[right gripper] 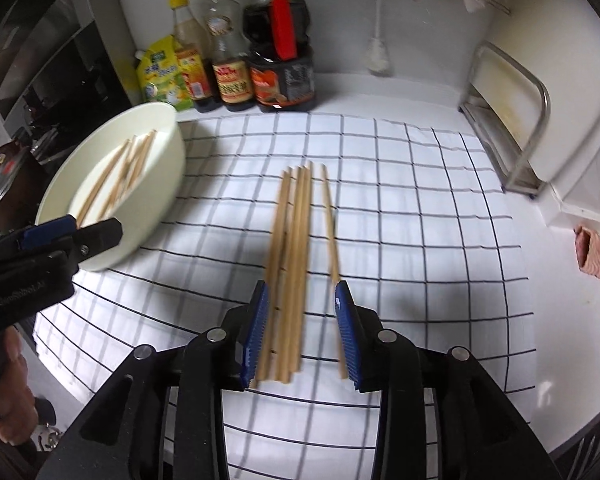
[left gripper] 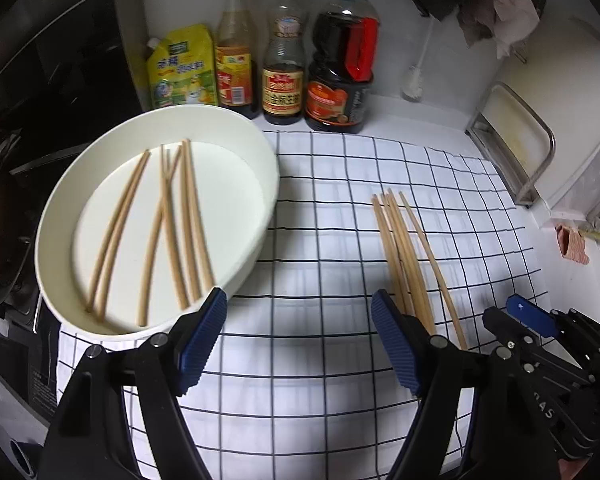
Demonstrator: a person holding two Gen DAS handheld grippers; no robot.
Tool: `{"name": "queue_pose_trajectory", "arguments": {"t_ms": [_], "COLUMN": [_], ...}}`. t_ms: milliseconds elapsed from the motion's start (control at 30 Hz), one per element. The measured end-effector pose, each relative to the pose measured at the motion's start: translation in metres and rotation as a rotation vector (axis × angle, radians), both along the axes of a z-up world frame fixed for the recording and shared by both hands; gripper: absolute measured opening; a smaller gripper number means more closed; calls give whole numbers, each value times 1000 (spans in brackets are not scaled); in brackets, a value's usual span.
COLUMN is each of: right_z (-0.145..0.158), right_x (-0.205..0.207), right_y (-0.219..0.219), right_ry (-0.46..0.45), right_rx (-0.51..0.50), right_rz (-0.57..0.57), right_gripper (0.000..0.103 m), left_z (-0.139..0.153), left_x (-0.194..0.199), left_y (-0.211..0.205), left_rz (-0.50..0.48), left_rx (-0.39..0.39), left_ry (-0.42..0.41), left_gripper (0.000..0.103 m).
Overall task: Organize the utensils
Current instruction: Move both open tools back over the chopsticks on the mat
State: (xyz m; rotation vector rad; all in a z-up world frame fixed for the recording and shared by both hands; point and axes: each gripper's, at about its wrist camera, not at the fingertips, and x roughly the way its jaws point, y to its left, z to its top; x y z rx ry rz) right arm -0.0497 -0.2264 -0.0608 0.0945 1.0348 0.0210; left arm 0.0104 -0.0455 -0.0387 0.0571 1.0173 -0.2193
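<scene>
A white oval basin (left gripper: 256, 152) (right gripper: 168, 168) sits at the left of a checked cloth and holds several wooden chopsticks (left gripper: 180, 224) (right gripper: 120, 176). Several more chopsticks (left gripper: 408, 256) (right gripper: 296, 248) lie side by side on the cloth (left gripper: 320, 240) (right gripper: 400, 220). My left gripper (left gripper: 298, 308) is open and empty, between the basin and the loose chopsticks. My right gripper (right gripper: 302, 296) is open, its jaws straddling the near ends of the loose chopsticks, low over the cloth. It shows at the lower right of the left wrist view (left gripper: 532, 316).
Three sauce bottles (left gripper: 284, 52) (right gripper: 276, 48) and a yellow refill pouch (left gripper: 180, 68) stand against the back wall. A metal rack (left gripper: 516, 140) (right gripper: 512, 120) holding a cutting board stands at the right. A stove area lies left of the basin.
</scene>
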Motion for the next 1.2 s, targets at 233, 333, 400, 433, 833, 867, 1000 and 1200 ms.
{"name": "queue_pose_trajectory", "arguments": {"t_ms": [233, 333, 400, 433, 833, 867, 1000, 1200], "right_z": [-30, -41, -48, -51, -77, -79, -82, -82], "right_x": [15, 24, 30, 33, 47, 47, 46, 45], "right_y": [-11, -13, -16, -17, -26, -27, -34, -53], "right_ry": [37, 44, 47, 50, 57, 57, 48, 37], "right_rx": [-21, -34, -37, -36, -72, -73, -77, -81], "right_rz": [13, 23, 31, 34, 63, 63, 61, 47], "right_gripper": [37, 37, 37, 37, 37, 37, 37, 37], "left_z": [-19, -30, -36, -39, -67, -69, -77, -86], "left_x": [6, 9, 10, 12, 16, 15, 13, 11], "left_y": [-12, -17, -19, -20, -41, -42, -49, -58], "left_rz": [19, 29, 34, 40, 33, 32, 28, 19], "left_rx": [-12, -1, 6, 10, 12, 15, 36, 32], "left_ry": [40, 59, 66, 72, 106, 111, 118, 127], "left_gripper": [80, 81, 81, 81, 81, 81, 81, 81]}}
